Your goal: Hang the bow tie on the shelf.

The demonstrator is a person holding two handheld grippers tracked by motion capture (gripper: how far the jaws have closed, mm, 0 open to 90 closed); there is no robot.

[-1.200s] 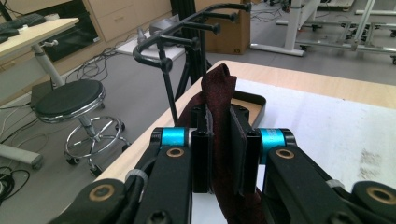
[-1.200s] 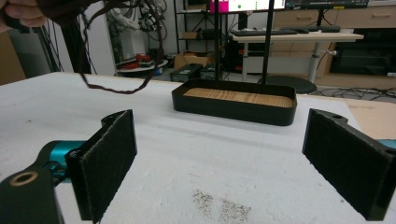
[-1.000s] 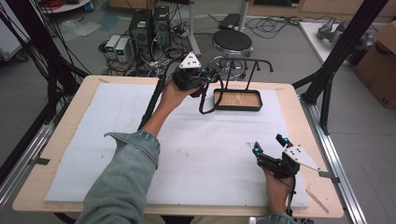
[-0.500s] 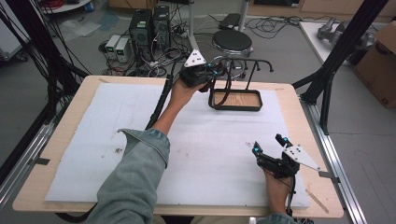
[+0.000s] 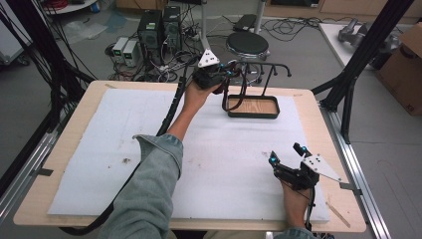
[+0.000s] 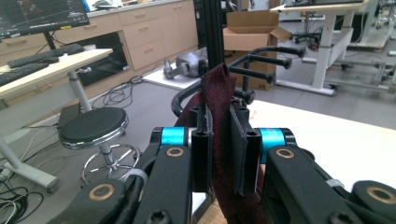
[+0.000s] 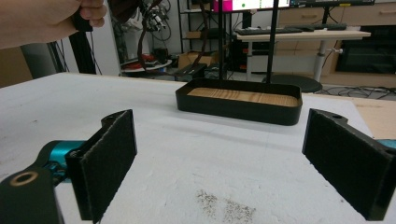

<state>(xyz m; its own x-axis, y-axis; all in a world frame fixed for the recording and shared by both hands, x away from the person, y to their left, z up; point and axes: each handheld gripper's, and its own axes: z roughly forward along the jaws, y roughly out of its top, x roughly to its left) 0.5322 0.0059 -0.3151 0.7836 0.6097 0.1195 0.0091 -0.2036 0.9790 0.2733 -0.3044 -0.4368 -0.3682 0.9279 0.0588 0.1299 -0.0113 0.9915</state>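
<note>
A black rack with hooked arms rises from a black tray with a wooden floor at the table's far side. My left gripper is held up beside the rack's arms, shut on a dark maroon strap that hangs down toward the tray. In the left gripper view the strap stands pinched between the two jaws, with the rack arms just behind it. My right gripper rests open at the front right of the table, nothing between its pads; the tray lies ahead of it.
A white foam mat covers the wooden table. A round black stool and computer boxes stand on the floor beyond the far edge. Black frame posts rise at the right. The left gripper's cable trails across the mat.
My left gripper has risen and moved right with the strap, closer to the rack's arms. The right gripper has stayed still.
</note>
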